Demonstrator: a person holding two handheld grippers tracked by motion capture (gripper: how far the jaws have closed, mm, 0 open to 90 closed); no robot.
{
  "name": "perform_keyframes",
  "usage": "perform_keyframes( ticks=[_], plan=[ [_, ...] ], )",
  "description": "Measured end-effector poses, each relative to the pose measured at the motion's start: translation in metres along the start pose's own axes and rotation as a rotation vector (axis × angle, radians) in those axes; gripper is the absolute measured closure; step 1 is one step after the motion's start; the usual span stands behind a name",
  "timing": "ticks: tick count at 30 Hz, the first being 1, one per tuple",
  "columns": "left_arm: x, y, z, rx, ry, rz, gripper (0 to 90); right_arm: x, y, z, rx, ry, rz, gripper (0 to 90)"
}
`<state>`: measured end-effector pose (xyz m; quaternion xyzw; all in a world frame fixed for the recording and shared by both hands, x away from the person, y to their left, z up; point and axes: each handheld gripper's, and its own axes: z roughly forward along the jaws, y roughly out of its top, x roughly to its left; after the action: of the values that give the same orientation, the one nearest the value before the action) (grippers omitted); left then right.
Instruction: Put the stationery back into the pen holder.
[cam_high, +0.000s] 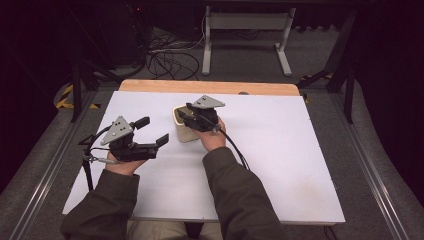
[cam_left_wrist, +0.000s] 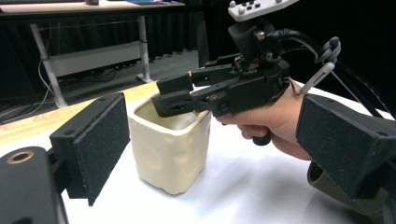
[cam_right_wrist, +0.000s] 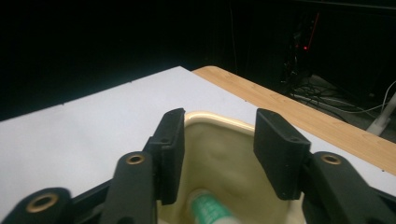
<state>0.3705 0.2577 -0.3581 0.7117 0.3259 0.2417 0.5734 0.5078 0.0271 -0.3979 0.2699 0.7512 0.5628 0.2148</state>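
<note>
two grippers: right gripper narrowly parted over the cream square ceramic cup, pads bare; left gripper wide, empty.

A white table stands on grey floor; beyond its wooden far edge sit a white metal frame and tangled black cables.

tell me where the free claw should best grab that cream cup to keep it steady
Probably the cream cup by its outer walls below the rim, coming level from the left claw's side. It stands upright with squarish dimpled sides, and the right claw sits over its mouth, so the top is taken.
</note>
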Motion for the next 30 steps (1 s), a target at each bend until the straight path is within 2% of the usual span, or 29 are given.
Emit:
perform_keyframes(
  ticks=[3,12,25,30],
  plan=[
    [0.0,0.0,0.0,0.0,0.0,-0.001,10.9,-0.001,0.002,-0.003,-0.012,0.008,0.02,50.1],
    [0.0,0.0,0.0,-0.002,0.001,0.001,10.8,0.001,0.004,-0.007,-0.024,0.04,0.032,42.8],
    [-0.001,0.0,-0.001,0.001,0.003,0.001,10.8,0.0,0.006,-0.013,-0.032,0.053,0.061,30.3],
    [0.0,0.0,-0.002,-0.003,0.005,0.002,10.8,0.0,0.006,-0.018,-0.056,0.054,0.063,27.3]
  ],
)
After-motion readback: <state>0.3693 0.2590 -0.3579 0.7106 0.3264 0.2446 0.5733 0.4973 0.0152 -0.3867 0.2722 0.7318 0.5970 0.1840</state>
